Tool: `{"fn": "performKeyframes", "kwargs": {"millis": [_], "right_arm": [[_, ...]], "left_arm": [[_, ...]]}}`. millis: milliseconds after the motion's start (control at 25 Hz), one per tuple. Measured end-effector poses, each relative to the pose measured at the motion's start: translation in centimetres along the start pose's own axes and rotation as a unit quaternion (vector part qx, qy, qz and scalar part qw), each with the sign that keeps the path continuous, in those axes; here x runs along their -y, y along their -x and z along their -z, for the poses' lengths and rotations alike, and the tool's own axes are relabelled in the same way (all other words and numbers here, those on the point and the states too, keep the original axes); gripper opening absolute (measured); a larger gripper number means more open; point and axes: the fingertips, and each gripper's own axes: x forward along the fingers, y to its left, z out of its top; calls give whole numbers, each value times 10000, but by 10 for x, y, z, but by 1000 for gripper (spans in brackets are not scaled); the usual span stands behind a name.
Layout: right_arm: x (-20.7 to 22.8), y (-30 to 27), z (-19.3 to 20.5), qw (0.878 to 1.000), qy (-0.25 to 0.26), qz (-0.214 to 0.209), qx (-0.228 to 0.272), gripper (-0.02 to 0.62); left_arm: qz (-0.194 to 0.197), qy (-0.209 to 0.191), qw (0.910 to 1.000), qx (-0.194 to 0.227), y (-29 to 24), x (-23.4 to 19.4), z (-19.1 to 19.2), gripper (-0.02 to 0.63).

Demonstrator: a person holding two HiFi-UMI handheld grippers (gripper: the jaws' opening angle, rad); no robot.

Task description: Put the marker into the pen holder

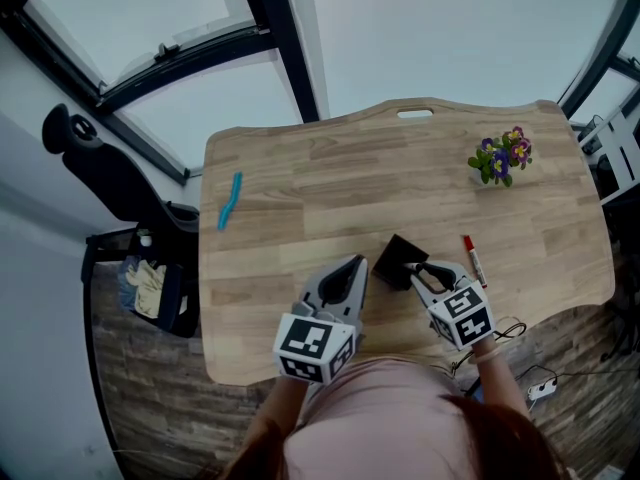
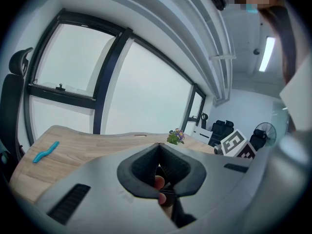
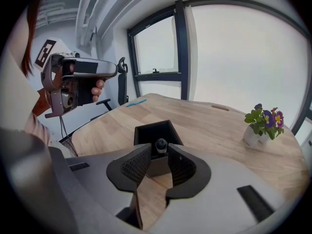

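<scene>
- The marker [image 3: 161,144] stands upright in the pen holder [image 3: 146,132], at the lower centre of the right gripper view. Only its rounded dark top end shows.
- I judge it light, stiff and smooth-sided, so apt to slip or roll. A hold across the barrel near the upper end would suit it best.
- The right gripper [image 3: 160,149] has its jaws spread wide on either side of that top end and grips nothing.
- The pen holder is a black, open-topped square box. Nothing else can be made out in its dark inside.
- A red-capped marker [image 1: 474,260] lies flat on the table [image 1: 300,168] just right of the holder, lower right in the head view.
- The left gripper [image 2: 158,147] has its jaws together on nothing.
- A flower pot [image 1: 503,158], upper right, holds purple and yellow blooms.
</scene>
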Motion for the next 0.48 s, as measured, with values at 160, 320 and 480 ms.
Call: {"fn": "performKeyframes", "kwargs": {"millis": [160,320,480], "right_arm": [[2,7,-6,9998,-40,107,185,101],[5,18,-13,9986,-97,305,417,100],[8,31,-17,9963,-199,539,641,82]], "left_arm": [[60,-35,10000,3,0,4,0,-6],[151,-64,9999,25,0,8,-2,-6],[254,-102,9996,9,1,13,-2,-6]]}}
